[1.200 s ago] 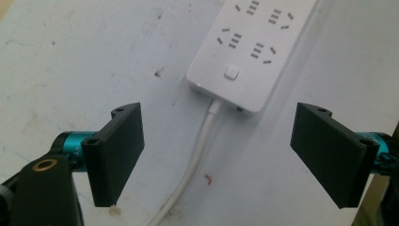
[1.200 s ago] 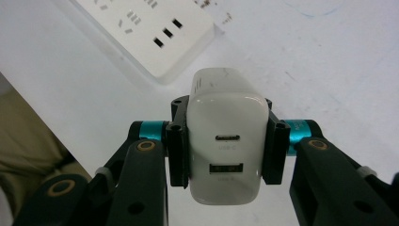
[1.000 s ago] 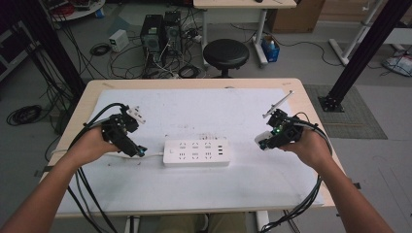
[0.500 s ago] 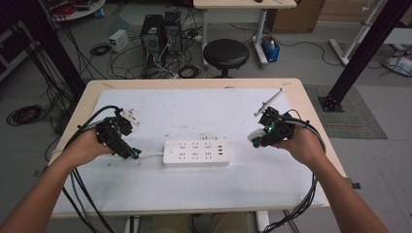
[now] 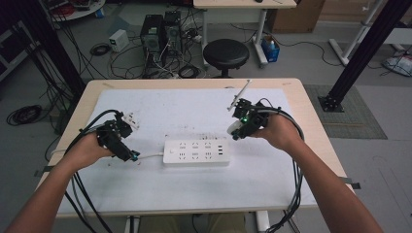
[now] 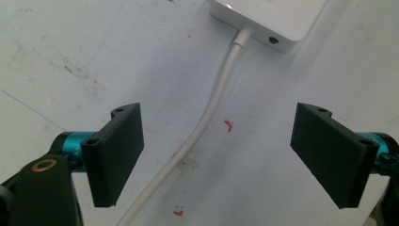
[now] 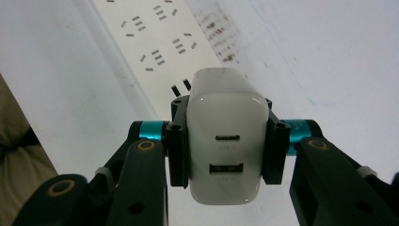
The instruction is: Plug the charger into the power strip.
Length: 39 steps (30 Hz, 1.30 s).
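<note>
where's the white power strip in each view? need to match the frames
High view: power strip lies at table centre, between the left gripper and the right gripper.
Left gripper view: its cable end shows at the top edge, above the open jaws.
Right gripper view: it runs diagonally across the upper left, behind the held charger.
Shared landmark: the strip's white cable.

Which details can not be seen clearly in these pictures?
- Charger prongs: right gripper view, hidden behind its own body, clamped in the right tongs.
- Power strip sockets: high view, too small to read.
- Strip's cable: left gripper view, cut off at the bottom edge between the open left tongs.
</note>
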Tool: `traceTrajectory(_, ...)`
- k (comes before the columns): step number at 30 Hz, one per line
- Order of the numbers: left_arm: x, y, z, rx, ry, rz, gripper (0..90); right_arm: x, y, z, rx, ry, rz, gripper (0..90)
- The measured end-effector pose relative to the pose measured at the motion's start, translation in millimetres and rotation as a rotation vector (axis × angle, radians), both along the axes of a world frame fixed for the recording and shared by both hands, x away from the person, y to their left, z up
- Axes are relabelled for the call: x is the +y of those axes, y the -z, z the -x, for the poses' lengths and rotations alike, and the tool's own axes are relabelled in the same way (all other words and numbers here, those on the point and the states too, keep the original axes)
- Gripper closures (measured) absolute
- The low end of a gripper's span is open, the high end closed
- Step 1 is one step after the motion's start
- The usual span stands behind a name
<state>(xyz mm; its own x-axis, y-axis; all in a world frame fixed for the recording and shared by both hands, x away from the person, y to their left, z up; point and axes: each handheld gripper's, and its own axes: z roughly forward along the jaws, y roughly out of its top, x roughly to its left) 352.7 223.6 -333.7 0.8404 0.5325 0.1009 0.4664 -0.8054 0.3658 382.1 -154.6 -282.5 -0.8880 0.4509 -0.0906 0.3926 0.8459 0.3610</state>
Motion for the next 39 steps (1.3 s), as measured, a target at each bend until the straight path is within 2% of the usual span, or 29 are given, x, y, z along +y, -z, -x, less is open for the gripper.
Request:
traceTrajectory(3,-1.0,1.5,0.3,-0.005,0.014,-0.006,17.8,16.4,2.1,-3.9,-0.005,-0.058,0.032,61.8)
traceTrajectory(7,-2.8,3.8,0.6,-0.004,0.031,-0.020,17.8,41.6,12.8,-8.6,0.014,-0.132,0.072,61.8)
traceTrajectory(8,-3.6,5.0,1.3,-0.007,0.021,-0.009,17.8,46.8,16.5,-9.9,0.019,-0.140,0.085,61.8)
traceTrajectory(11,-2.5,4.1,0.3,-0.008,0.037,-0.035,17.8,59.3,26.9,-13.8,0.029,-0.169,0.116,61.8)
traceTrajectory(13,-1.8,4.6,0.6,-0.010,0.027,-0.025,17.8,67.0,34.7,-17.0,0.031,-0.192,0.136,61.8)
traceTrajectory(16,-1.1,5.7,1.2,-0.012,0.020,-0.020,17.8,78.8,47.2,-21.1,0.045,-0.208,0.192,61.9)
traceTrajectory(17,-1.9,7.8,2.2,-0.015,0.007,-0.004,17.8,81.2,49.7,-21.9,0.048,-0.206,0.205,61.9)
traceTrajectory(18,-1.3,7.4,1.6,-0.012,0.018,-0.021,17.8,84.7,53.8,-23.4,0.052,-0.222,0.219,61.8)
traceTrajectory(21,-1.8,11.2,2.1,-0.010,0.009,-0.014,17.8,91.1,61.3,-26.6,0.052,-0.248,0.253,61.9)
traceTrajectory(22,-1.2,11.7,1.4,-0.005,0.017,-0.022,17.8,92.5,62.6,-26.5,0.059,-0.239,0.258,61.9)
traceTrajectory(23,-0.9,12.6,1.0,-0.004,0.018,-0.022,17.8,93.6,64.4,-27.9,0.056,-0.257,0.263,61.9)
traceTrajectory(28,1.8,16.6,0.0,0.000,0.008,-0.013,17.8,98.4,69.6,-30.1,0.059,-0.276,0.288,61.9)
traceTrajectory(29,2.2,17.2,-0.1,0.000,0.007,-0.011,17.8,99.2,69.8,-31.1,0.058,-0.282,0.280,61.9)
traceTrajectory(31,3.4,18.5,-0.3,0.003,0.007,-0.012,17.8,101.3,69.9,-31.5,0.052,-0.305,0.284,61.9)
traceTrajectory(32,3.4,19.7,0.1,0.004,-0.001,-0.001,17.8,102.6,70.3,-31.1,0.065,-0.314,0.286,61.9)
traceTrajectory(33,4.0,19.4,-0.3,0.007,0.006,-0.011,17.8,104.2,71.4,-30.4,0.062,-0.331,0.287,61.9)
traceTrajectory(39,4.4,19.9,-0.8,0.009,0.000,-0.002,17.8,109.8,74.1,-26.4,0.037,-0.405,0.353,62.0)
